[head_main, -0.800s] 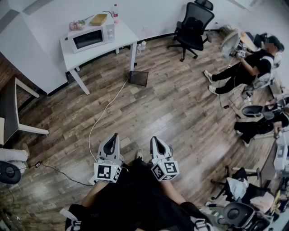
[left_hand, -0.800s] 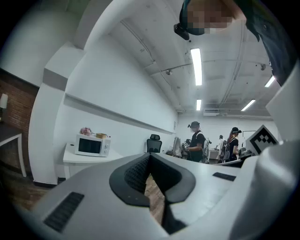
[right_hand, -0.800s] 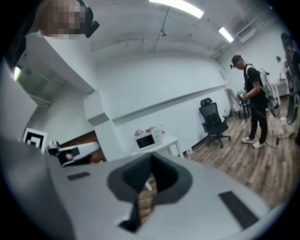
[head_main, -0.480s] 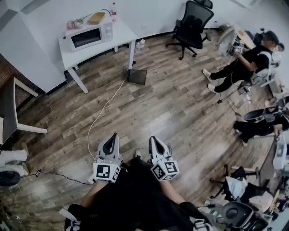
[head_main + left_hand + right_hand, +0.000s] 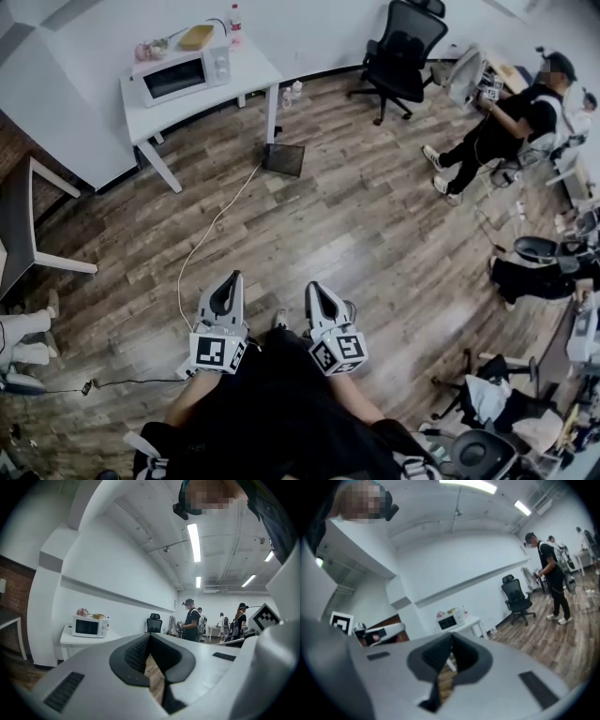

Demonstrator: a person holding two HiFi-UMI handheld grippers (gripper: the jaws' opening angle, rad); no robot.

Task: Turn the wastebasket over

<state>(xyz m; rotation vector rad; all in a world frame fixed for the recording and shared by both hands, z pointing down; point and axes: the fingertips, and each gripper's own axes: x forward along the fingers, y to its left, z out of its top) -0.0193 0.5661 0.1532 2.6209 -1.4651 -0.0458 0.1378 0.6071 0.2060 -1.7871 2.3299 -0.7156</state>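
1. Holding both grippers out over the wood floor [image 5: 356, 225], side by side: left gripper [image 5: 228, 281] and right gripper [image 5: 315, 291], both aimed at 12 o'clock.
2. Jaws on both clenched, nothing btwn them.
3. Dark square wastebasket [image 5: 284, 159] on the floor at 12 o'clock, well apart from the grippers, just beside a desk [image 5: 258, 66] leg.
4. On desk, approx 11 o'clock: microwave [image 5: 178, 75].

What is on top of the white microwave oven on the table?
On the white microwave oven sit a flat yellow-brown container and a small pink bunch, perhaps flowers. What the container holds cannot be seen, and the top beneath both is covered.
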